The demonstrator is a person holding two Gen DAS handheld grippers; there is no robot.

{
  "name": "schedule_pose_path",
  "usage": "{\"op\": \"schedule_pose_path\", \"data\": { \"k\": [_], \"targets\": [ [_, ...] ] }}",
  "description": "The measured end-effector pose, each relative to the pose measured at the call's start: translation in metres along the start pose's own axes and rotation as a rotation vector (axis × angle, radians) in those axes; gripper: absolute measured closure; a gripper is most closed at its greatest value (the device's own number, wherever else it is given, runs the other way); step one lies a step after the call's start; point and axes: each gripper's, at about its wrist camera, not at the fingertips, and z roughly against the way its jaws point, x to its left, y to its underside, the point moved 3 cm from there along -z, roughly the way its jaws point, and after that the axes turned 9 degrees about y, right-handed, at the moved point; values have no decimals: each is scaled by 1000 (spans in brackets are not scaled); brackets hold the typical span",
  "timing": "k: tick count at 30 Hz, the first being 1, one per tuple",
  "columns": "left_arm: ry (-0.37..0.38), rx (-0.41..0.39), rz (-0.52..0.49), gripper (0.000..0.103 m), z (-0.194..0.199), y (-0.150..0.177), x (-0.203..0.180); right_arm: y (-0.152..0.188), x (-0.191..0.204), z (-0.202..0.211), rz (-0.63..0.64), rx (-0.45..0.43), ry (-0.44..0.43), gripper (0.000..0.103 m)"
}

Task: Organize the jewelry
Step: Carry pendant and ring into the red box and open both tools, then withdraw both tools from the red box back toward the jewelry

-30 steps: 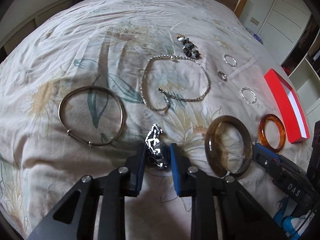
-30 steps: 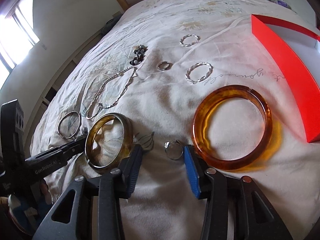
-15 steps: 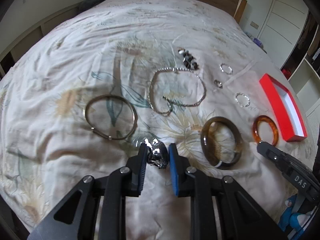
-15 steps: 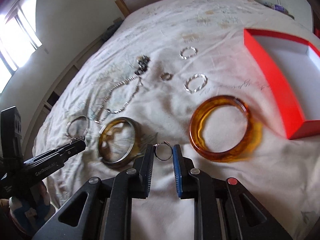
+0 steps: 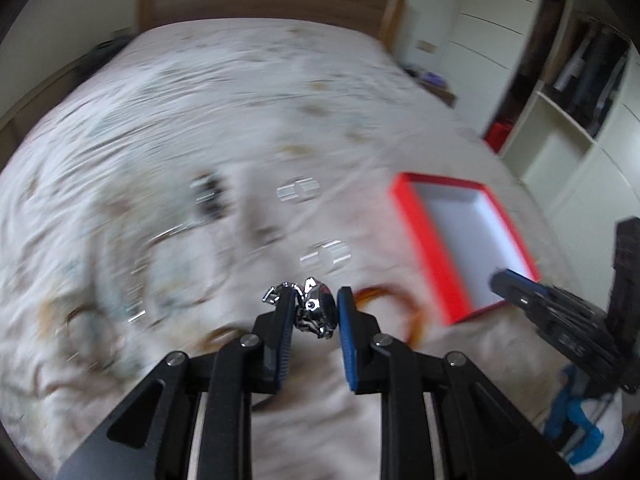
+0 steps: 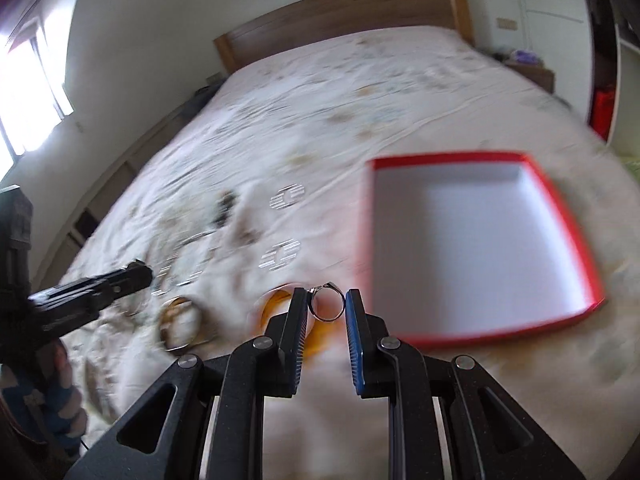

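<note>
My left gripper (image 5: 314, 310) is shut on a shiny silver chain bracelet (image 5: 316, 314) and holds it above the bed. My right gripper (image 6: 327, 306) is shut on a small silver ring (image 6: 328, 307), also held above the bed. A red box with a white inside (image 5: 468, 236) lies open to the right, and it shows large in the right wrist view (image 6: 480, 248), just right of the ring. The right gripper's tip (image 5: 516, 282) shows over the box's near corner. Both views are blurred by motion.
On the floral bedspread (image 5: 240, 92) lie an amber bangle (image 5: 404, 308), two twisted silver hoops (image 5: 326, 256), a dark bead bracelet (image 5: 210, 196), a silver necklace (image 5: 176, 264) and a brown bangle (image 6: 182, 322). A wooden headboard (image 6: 340, 20) stands far back; shelves (image 5: 580, 92) at right.
Both grippers have lifted off the bed with their pieces and swung right toward the red box. The right gripper closed on the ring between the first and second earlier frames.
</note>
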Motion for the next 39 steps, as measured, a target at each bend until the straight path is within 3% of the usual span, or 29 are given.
{"op": "schedule_pose_path", "data": {
  "k": [4, 9, 17, 20, 23, 27, 30, 34, 39],
  "targets": [
    [78, 26, -44, 83, -53, -35, -50, -31, -51, -22, 10, 18, 61, 84],
    [152, 78, -104, 83, -123, -70, -104, -66, -97, -69, 70, 91, 77, 84],
    [150, 202, -143, 83, -212, -79, -124, -79, -122, -139, 199, 218, 92, 84],
    [156, 220, -183, 83, -224, -77, -129, -78, -119, -151, 273, 226, 111, 84],
    [210, 255, -196, 83, -233, -76, -134, -82, -121, -154, 309, 223, 121, 84],
    [233, 278, -165, 82, -238, -70, -128, -83, -122, -154, 352, 222, 153, 81],
    [241, 265, -171, 82, -233, -67, -127, -83, -120, -152, 372, 217, 166, 78],
    [248, 264, -196, 79, -222, -63, -131, -77, -118, -142, 379, 211, 176, 66],
    [272, 236, -192, 77, -192, -60, -133, -64, -114, -112, 331, 182, 155, 66]
  ]
}}
